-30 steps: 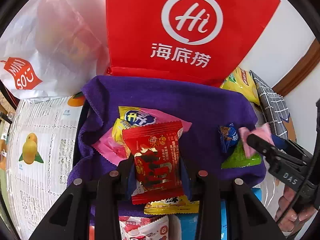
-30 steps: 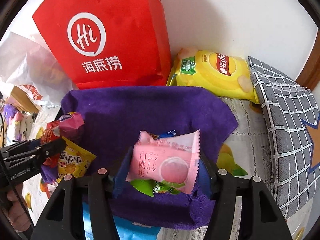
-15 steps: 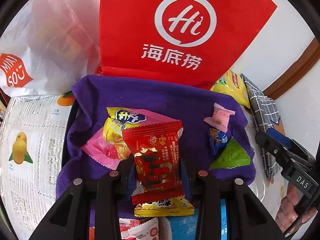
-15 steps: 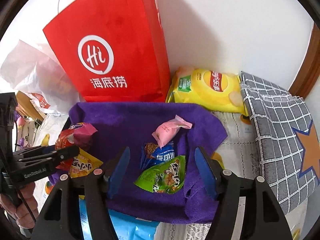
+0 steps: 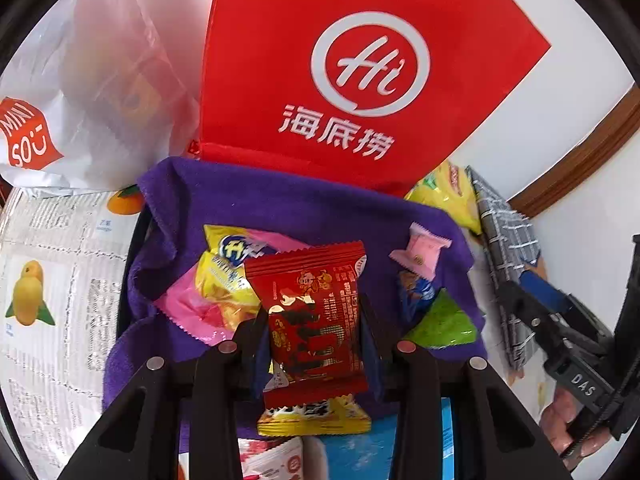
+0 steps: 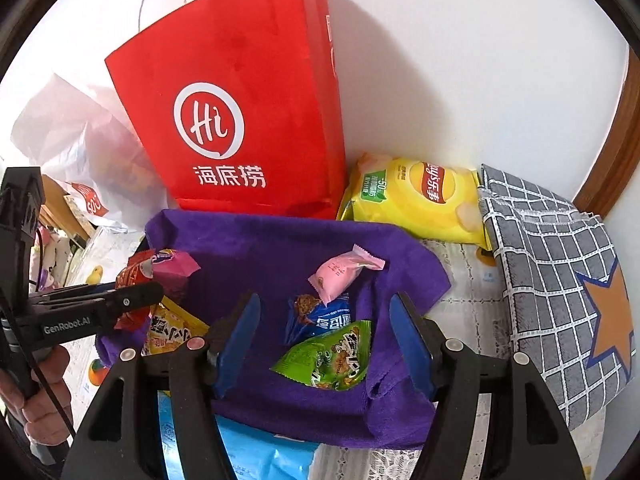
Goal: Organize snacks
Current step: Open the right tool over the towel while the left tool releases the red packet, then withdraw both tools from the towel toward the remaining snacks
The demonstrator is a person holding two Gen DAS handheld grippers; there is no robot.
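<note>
The left gripper (image 5: 314,320) pinches a red foil snack packet with dark printed figures (image 5: 312,312) between its fingers, holding it upright over the near edge of a rumpled purple towel (image 6: 256,248) spread across the table. Under and behind that packet, on the left part of the towel, a yellow wrapper with a blue oval logo (image 5: 228,268) lies on a crinkled bright pink wrapper (image 5: 188,312), and a yellow packet with black lettering (image 5: 312,416) pokes out beneath the red one. The right gripper (image 6: 324,340) hangs over the right part of the towel with its blue-padded fingers (image 6: 240,336) spread wide and nothing between them. Below that gap sit three loose snacks: a pale pink pillow-shaped candy packet (image 6: 340,274) resting against a small blue cookie packet (image 6: 320,318), which touches a green triangular snack bag (image 6: 330,358) nearest the gripper. Behind the towel stands a tall red paper bag with a white "Hi" logo (image 6: 240,100), with a white plastic shopping bag (image 5: 100,72) to its left and a yellow bag of potato chips (image 6: 416,196) leaning at the wall to its right. A grey checked cloth with an orange star (image 6: 560,280) lies just right of the towel, and a light blue package (image 6: 248,456) shows at the near edge.
</note>
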